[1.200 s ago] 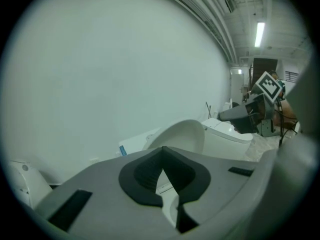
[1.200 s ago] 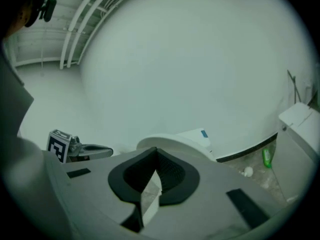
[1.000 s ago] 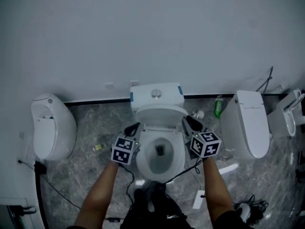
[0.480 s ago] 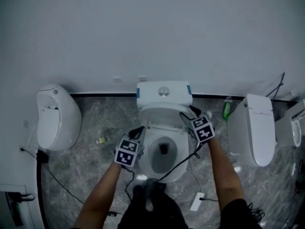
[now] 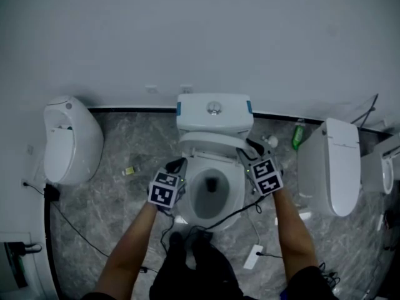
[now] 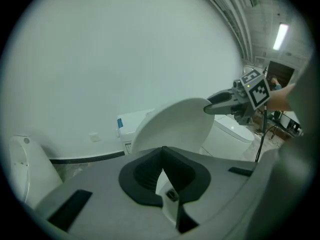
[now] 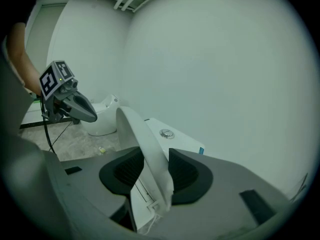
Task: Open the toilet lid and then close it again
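Observation:
The white toilet (image 5: 209,195) stands against the wall with its bowl uncovered. Its lid (image 5: 212,144) leans up toward the tank (image 5: 214,112). My right gripper (image 5: 252,149) is at the lid's right rim. In the right gripper view the lid (image 7: 137,134) runs between the two pads, and the jaws are closing on it. My left gripper (image 5: 177,165) hovers beside the bowl's left rim, shut and with nothing in it. The left gripper view shows the lid (image 6: 172,126) with the right gripper (image 6: 212,108) at its top edge.
A white floor fixture (image 5: 72,139) stands at the left. A second toilet (image 5: 331,164) with its lid down stands at the right, with another fixture (image 5: 389,167) beyond it. A green bottle (image 5: 297,136), a white power strip (image 5: 253,256) and cables (image 5: 69,227) lie on the marble floor.
My right gripper has rolled and moved in onto the lid's right rim, opening and then closing round it. Both grippers have sunk a little. The left one stays shut.

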The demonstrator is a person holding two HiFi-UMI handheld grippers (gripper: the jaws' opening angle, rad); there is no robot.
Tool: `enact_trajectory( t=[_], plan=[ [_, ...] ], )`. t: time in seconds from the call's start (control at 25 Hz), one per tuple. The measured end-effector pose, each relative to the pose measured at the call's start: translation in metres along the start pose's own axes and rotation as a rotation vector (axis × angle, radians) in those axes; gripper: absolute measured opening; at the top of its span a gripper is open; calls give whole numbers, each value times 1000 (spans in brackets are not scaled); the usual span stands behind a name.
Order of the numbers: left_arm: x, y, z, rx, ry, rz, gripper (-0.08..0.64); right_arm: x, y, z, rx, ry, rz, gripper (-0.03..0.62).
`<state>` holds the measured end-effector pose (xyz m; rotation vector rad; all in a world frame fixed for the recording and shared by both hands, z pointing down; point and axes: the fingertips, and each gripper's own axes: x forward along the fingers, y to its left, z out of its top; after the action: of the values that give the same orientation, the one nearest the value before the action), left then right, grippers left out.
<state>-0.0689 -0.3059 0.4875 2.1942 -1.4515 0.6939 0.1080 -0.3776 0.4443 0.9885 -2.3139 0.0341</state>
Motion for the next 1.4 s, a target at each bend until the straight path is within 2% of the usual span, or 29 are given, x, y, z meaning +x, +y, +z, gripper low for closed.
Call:
enact_trajectory(
  t=[0.36, 0.72, 0.96, 1.08, 1.2, 1.24, 1.32, 1.4],
  plan=[
    [3, -2, -30, -31, 55, -16, 6, -32, 46, -19, -37, -29, -29, 176],
    [-4, -14, -55, -57, 44, -55, 6, -53, 84, -44, -58, -33, -85, 184],
    [-11, -24, -73, -50, 55, -86, 6, -64, 107, -62, -147, -24, -106, 186],
    [-13, -28, -81, -54, 56, -102, 6, -67, 114, -68, -166, -32, -157, 189],
    [-14, -31, -83, -54, 43, -115, 6, -75, 113, -79, -214, -25, -249, 196],
    [-14, -31, -84, -51, 40, -118, 6, -79, 115, -84, -211, -10, -268, 196],
    [-15, -32, -87, -46, 44, -123, 6, -89, 121, -94, -146, 12, -275, 196],
    [-17, -32, -94, -40, 55, -128, 6, -101, 128, -105, 18, 23, -258, 196]
  ],
)
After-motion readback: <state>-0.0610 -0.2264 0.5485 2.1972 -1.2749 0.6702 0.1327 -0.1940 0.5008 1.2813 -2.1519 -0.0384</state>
